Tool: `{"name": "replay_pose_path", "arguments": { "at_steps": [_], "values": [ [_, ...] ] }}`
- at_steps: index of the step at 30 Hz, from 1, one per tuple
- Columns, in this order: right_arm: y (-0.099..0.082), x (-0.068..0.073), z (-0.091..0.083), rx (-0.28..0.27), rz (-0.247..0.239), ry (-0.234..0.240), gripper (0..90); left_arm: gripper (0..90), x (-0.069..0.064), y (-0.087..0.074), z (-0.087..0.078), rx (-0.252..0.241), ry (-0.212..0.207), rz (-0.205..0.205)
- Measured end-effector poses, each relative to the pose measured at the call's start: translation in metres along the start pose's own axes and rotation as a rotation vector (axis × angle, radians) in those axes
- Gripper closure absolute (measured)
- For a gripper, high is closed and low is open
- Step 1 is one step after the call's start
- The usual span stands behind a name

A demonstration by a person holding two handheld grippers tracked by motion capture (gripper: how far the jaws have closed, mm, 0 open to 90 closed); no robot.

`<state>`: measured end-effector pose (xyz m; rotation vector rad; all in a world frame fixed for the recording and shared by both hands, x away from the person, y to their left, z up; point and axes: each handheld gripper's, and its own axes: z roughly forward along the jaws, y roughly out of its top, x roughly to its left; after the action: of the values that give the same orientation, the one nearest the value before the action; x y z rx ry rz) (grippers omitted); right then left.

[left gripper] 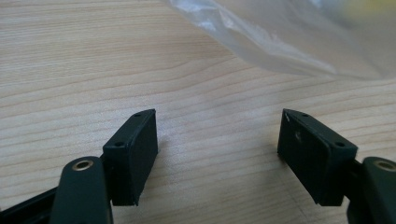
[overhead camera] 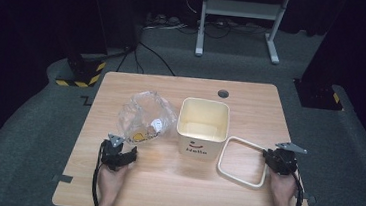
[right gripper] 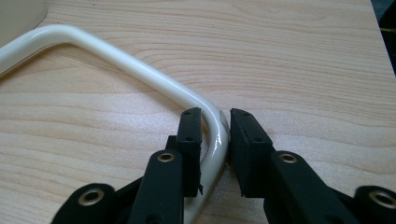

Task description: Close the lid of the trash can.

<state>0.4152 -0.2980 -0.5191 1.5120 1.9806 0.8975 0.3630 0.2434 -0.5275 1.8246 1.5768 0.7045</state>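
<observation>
Right gripper point(right gripper: 215, 122), held in the person's right hand point(overhead camera: 284, 186) near the right edge of the tabletop point(overhead camera: 252, 96), is clamping its two black jaws narrowly on the rim of a cream rectangular frame point(right gripper: 140, 70); the rounded corner of the frame is sitting between the jaw pads, one pad inside the loop and one outside. In the high view the same frame point(overhead camera: 227, 149) is lying flat on the wood, its left side just beside the base of a cream square bin point(overhead camera: 203, 127) marked "Hello", which is standing upright and open-topped near the middle of the tabletop.

Left gripper point(left gripper: 217, 140), held in the left hand point(overhead camera: 112, 177) toward the front-left corner, is resting with its jaws spread wide and nothing between them, only bare wood grain; a crumpled clear plastic bag point(left gripper: 280, 37) is lying just beyond the jaw tips. From above, that bag point(overhead camera: 147, 115) is sitting left of the bin, close to it, with a yellow patch and a small white piece showing through the film. A round grey grommet point(overhead camera: 223, 93) is sitting near the far edge.
</observation>
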Motion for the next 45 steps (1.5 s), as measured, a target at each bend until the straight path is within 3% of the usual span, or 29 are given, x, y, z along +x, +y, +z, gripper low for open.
{"name": "replay_pose_path", "arguments": {
  "at_steps": [18,21,45],
  "values": [
    [0.000,0.001,-0.001,-0.012,-0.029,-0.010,76.9,28.8,0.000,0.000,0.000,0.000,-0.001,-0.001],
    [0.001,0.000,-0.004,-0.020,-0.014,0.000,77.2,28.8,0.000,0.000,0.000,0.000,-0.001,-0.001],
    [0.019,-0.002,-0.032,-0.054,-0.042,0.022,77.8,28.8,0.000,0.000,0.000,0.000,-0.001,-0.001]
  ]
}}
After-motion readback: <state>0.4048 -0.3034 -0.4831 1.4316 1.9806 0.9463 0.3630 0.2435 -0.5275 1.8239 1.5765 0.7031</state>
